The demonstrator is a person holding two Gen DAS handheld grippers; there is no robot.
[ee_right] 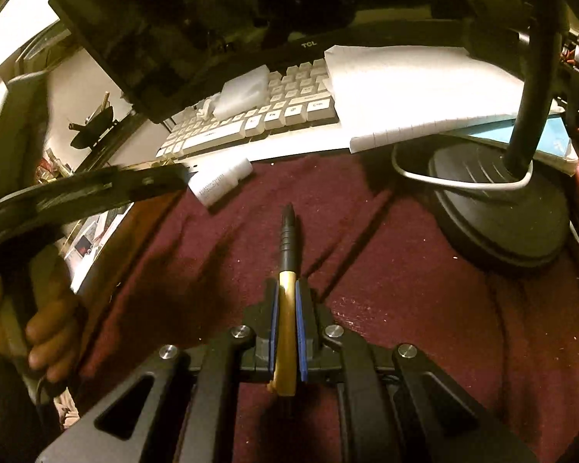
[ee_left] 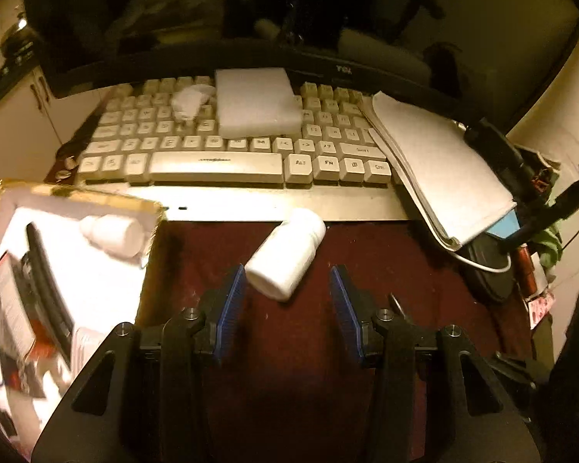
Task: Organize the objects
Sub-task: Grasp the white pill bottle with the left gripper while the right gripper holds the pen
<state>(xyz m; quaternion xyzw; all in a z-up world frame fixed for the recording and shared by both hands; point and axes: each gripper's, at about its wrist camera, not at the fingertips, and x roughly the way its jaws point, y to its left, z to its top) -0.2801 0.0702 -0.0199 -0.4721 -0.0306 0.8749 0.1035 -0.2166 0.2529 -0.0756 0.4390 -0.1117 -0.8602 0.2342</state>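
Note:
A white pill bottle point(ee_left: 287, 256) lies on its side on the dark red cloth point(ee_left: 386, 270), just below the keyboard. My left gripper point(ee_left: 287, 276) is open, its blue pads on either side of the bottle's near end, not touching it. The same bottle shows in the right wrist view point(ee_right: 222, 183), with the left gripper's finger beside it. My right gripper point(ee_right: 288, 289) is shut on a gold and black pen point(ee_right: 288, 254), which points forward above the cloth. A gold-rimmed box point(ee_left: 77, 196) at the left holds a small white bottle point(ee_left: 114, 233) and other items.
A cream keyboard point(ee_left: 231, 162) carries a white foam block point(ee_left: 256, 102) and a crumpled white scrap point(ee_left: 187, 104). A dark monitor point(ee_left: 251, 38) stands behind. A white notebook point(ee_left: 440, 162) lies at the right. A black lamp base point(ee_right: 501, 200) with a cable stands on the cloth.

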